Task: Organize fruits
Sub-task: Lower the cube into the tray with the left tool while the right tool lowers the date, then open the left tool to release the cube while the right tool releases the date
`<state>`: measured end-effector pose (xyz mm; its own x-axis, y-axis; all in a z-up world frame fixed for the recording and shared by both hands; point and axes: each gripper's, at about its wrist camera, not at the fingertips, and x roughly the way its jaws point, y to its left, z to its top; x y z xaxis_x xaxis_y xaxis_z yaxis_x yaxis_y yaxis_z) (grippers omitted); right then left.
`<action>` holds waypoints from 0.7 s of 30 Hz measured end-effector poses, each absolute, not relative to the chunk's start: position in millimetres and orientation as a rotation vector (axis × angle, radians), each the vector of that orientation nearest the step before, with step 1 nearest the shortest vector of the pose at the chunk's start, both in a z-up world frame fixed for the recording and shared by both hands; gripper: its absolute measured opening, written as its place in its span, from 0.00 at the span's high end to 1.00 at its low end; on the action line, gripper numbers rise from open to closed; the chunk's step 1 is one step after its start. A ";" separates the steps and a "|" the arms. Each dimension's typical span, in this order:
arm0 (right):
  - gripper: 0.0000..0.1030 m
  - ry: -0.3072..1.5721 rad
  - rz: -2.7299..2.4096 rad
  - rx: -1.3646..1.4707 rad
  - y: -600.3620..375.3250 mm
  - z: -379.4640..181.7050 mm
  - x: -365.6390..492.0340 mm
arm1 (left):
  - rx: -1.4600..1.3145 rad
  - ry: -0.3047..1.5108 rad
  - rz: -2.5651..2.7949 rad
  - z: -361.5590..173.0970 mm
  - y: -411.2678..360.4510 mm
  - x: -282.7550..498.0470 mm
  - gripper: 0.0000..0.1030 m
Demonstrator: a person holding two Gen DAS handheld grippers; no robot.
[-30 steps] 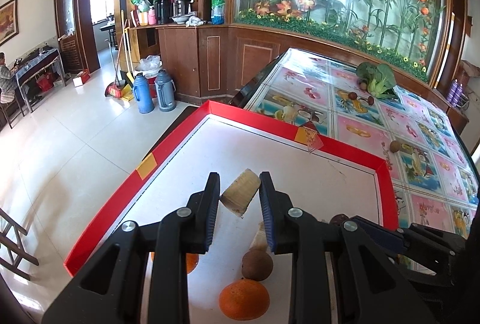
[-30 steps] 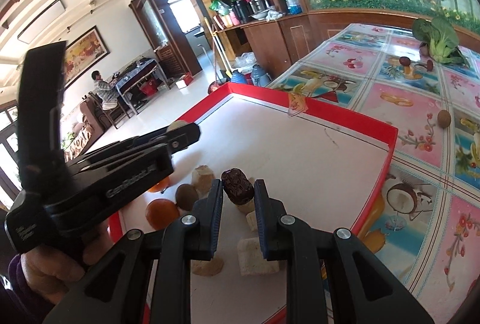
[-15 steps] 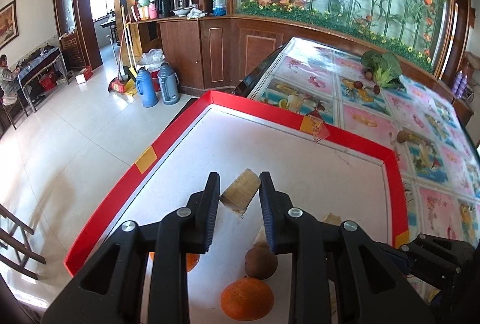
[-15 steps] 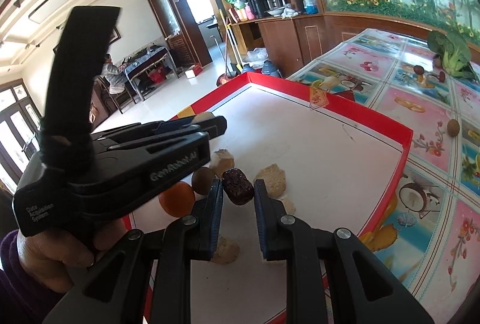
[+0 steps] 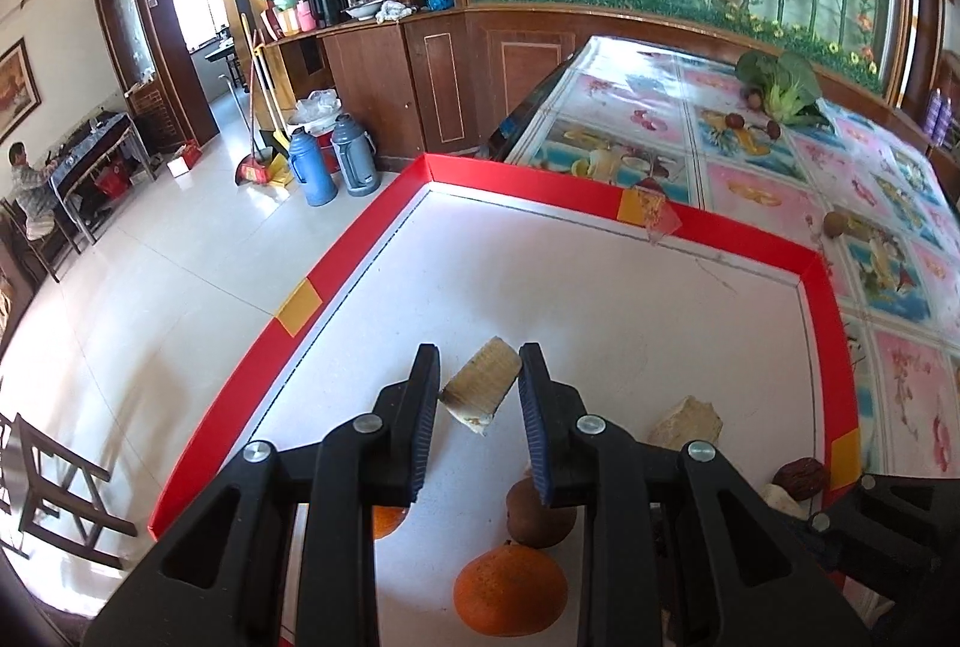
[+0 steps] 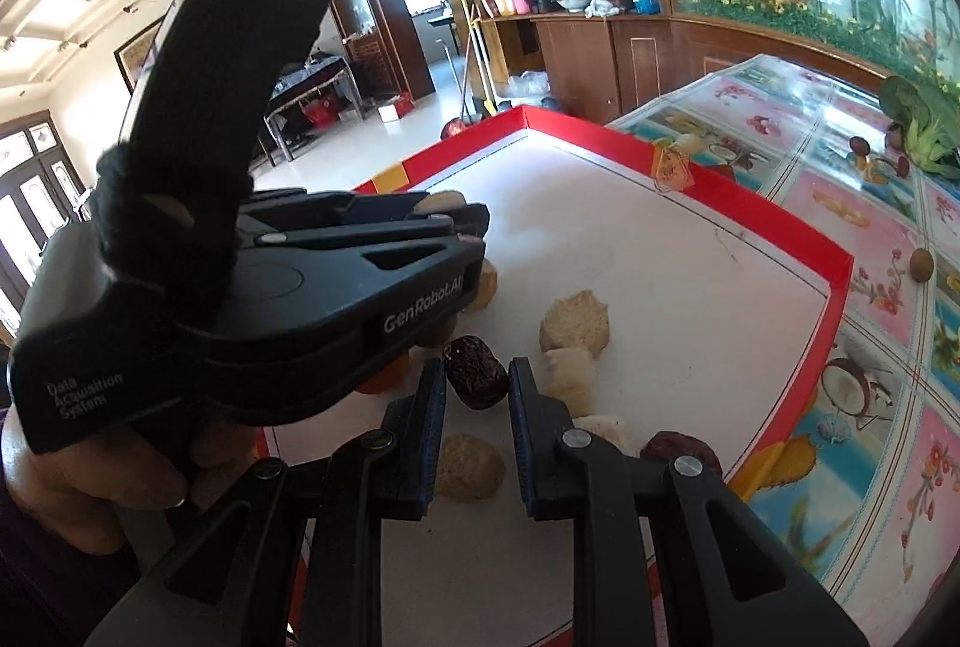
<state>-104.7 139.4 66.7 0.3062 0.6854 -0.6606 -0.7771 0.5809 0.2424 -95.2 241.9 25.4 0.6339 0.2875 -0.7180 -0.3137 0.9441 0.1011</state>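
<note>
Right now both grippers are loaded above the white, red-bordered tray (image 5: 372, 251) on the bench. The left gripper (image 5: 479, 395) has its fingers clenched on a pale, tan-skinned wedge of cut fruit (image 5: 480, 386), held clear of the tray surface. The right gripper (image 6: 477, 395) grasps a dark, wrinkled dried date (image 6: 476, 372) between its fingers. Below them lie the loose pieces: an orange (image 5: 510, 590), a brown round fruit (image 5: 540, 518), several pale chunks (image 6: 575, 326) and another date (image 6: 681, 452).

The likeliest trouble is crowding. The left gripper's body sits just beside the right fingers in the right wrist view, so lowering either load could knock the two tools together or scatter the pile. The wedge is pinched near one corner and looks liable to twist out; the date seems held only at the fingertips and could slip.

Compared with a second ago, both grips are unchanged, but the left gripper now looms much larger and nearer in the right wrist view, and both views have rolled slightly.
</note>
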 end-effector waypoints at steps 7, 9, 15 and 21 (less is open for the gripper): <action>0.77 0.799 0.965 -0.160 140.5 66.2 -106.6 | 0.001 0.828 0.366 24.9 239.2 -93.6 0.50; 0.68 0.785 0.955 -0.155 137.4 68.6 -106.5 | 0.009 0.808 0.386 28.4 238.5 -96.3 0.35; 0.59 0.755 0.958 -0.082 122.0 76.3 -104.6 | -0.039 0.763 0.403 37.1 240.1 -107.0 0.29; 0.58 0.664 0.923 0.019 89.2 89.7 -110.8 | -0.090 0.616 0.438 70.7 239.4 -135.5 0.05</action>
<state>-110.8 89.2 89.7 0.4199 0.7422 -0.5224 -0.7310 0.6177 0.2900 -135.5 239.4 70.7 0.7281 0.3705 -0.5768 -0.4232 0.9048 0.0470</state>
